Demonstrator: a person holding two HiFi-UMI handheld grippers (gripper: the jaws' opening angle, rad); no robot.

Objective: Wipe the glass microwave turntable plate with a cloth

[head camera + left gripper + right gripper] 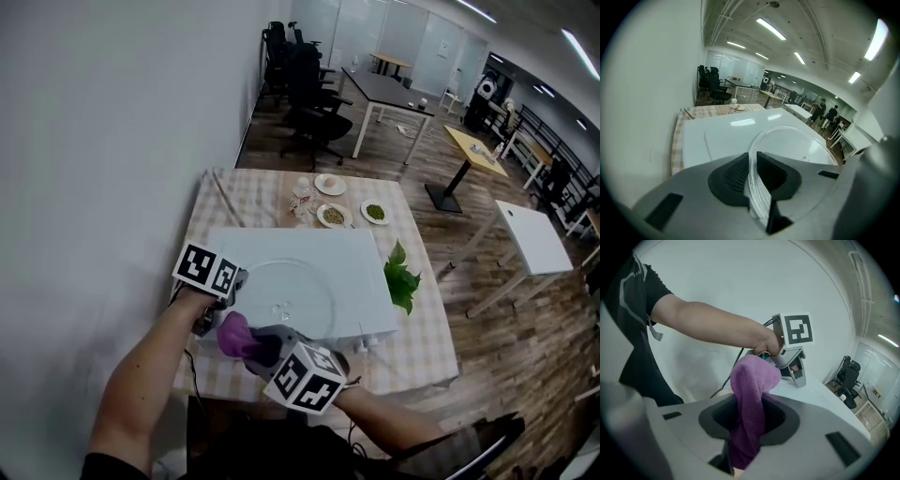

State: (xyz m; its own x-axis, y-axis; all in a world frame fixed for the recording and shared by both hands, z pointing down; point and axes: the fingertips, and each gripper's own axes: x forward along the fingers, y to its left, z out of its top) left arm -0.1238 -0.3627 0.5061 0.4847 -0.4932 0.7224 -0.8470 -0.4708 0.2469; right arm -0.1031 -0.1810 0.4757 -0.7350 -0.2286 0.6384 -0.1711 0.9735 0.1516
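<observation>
Bright, even light from ceiling strips; soft glare on white microwave top; dark fisheye corners.

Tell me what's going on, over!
Left gripper shut on glass plate rim. Right gripper shut on purple cloth, near plate's edge. Nothing in the way.

Clear ribbed glass plate, fuzzy purple cloth, glossy smooth white microwave top, wood-grain floor

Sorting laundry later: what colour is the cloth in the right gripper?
Purple cloth; clearest in right gripper view.
</observation>
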